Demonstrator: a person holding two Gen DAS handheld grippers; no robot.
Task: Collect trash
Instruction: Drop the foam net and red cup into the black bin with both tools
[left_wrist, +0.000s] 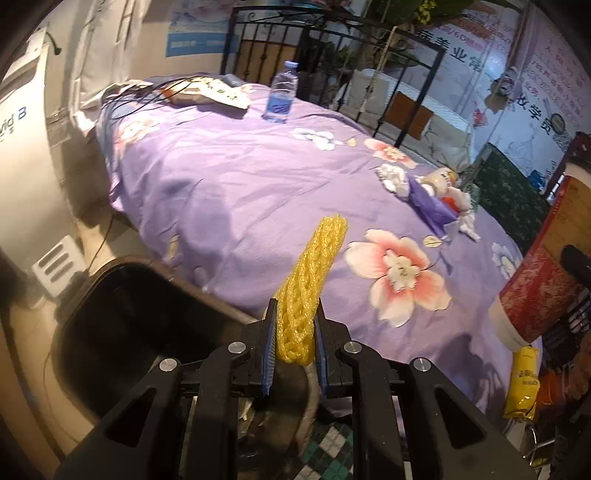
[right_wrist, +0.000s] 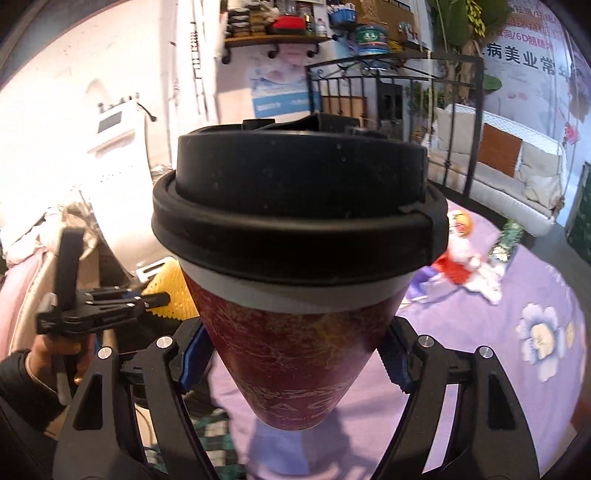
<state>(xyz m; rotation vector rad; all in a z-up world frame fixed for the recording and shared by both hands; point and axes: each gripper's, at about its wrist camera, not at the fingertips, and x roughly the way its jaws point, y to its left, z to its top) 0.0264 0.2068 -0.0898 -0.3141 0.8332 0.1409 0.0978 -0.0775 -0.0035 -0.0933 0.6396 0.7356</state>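
The left gripper (left_wrist: 295, 325) was clamped on a yellow foam net sleeve (left_wrist: 312, 284), which stuck out forward and upward from between its blue-padded fingers (left_wrist: 269, 354). Below and to the left of that gripper sat the dark open bin (left_wrist: 122, 332), close beside the bed's edge. Ahead and to the right of it lay a pile of crumpled tissues and wrappers (left_wrist: 430, 192) on the purple floral bedspread (left_wrist: 240, 184), and well ahead stood a clear water bottle (left_wrist: 281, 94), upright near some papers and cables (left_wrist: 207, 92). To its lower right a yellow snack packet (left_wrist: 522, 384) lay at the bed's edge.

The right gripper (right_wrist: 295, 354) was squeezing a red paper cup (right_wrist: 295, 354) with a black lid (right_wrist: 295, 206); the cup filled the view, standing up between the fingers with its base nearest the camera and the lid farthest. Beyond it to the right, the same pile of trash showed blurred on the bedspread. To its left, the person's left hand (right_wrist: 55, 354) held the other gripper's handle, with the yellow sleeve poking out just beside the cup.

Around the bed: a black iron bed frame (left_wrist: 332, 40), a white machine (left_wrist: 22, 122) to the left, a wall shelf (right_wrist: 273, 33) crowded with items, and posters with Chinese lettering to the right
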